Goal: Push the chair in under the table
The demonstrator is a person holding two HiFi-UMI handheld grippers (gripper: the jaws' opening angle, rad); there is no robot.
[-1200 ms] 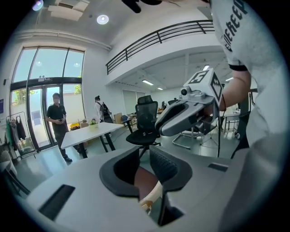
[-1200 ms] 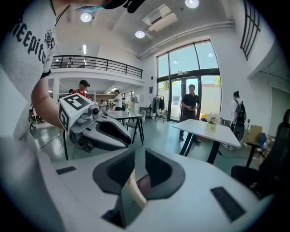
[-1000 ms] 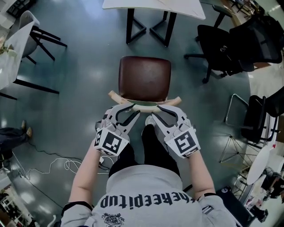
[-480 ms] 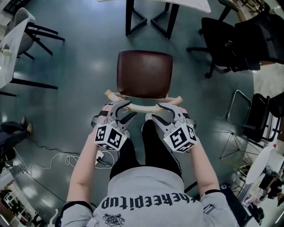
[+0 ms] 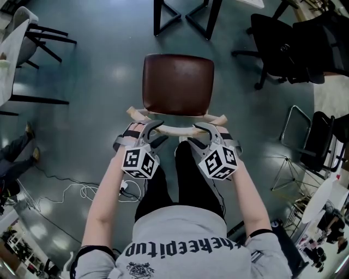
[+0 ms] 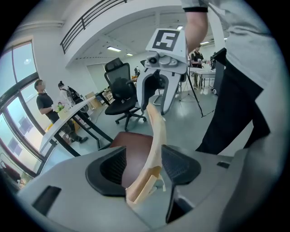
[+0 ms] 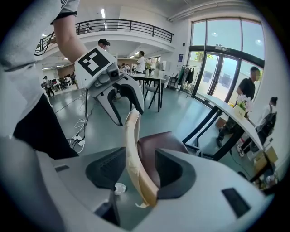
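The chair has a brown seat [image 5: 178, 84] and a curved pale wooden backrest rail [image 5: 177, 129], and it stands on the floor just short of the table's black legs [image 5: 185, 13]. My left gripper [image 5: 157, 133] straddles the rail's left end and my right gripper [image 5: 198, 134] its right end. In the left gripper view the rail [image 6: 155, 136] runs between the jaws of the left gripper [image 6: 142, 164], which are opening, with a gap beside it. The right gripper's [image 7: 136, 170] jaws are also opening, and the rail [image 7: 132, 145] passes loosely between them.
Black office chairs [image 5: 283, 43] stand at the right, with a metal-framed chair [image 5: 305, 141] nearer. Another table with a chair [image 5: 24, 38] is at the left. A white cable [image 5: 71, 190] lies on the floor behind. People stand by a table [image 7: 226, 108] in the background.
Both grippers have sunk lower over the backrest rail and rolled, and their jaws have spread wider. The chair sits higher in the head view.
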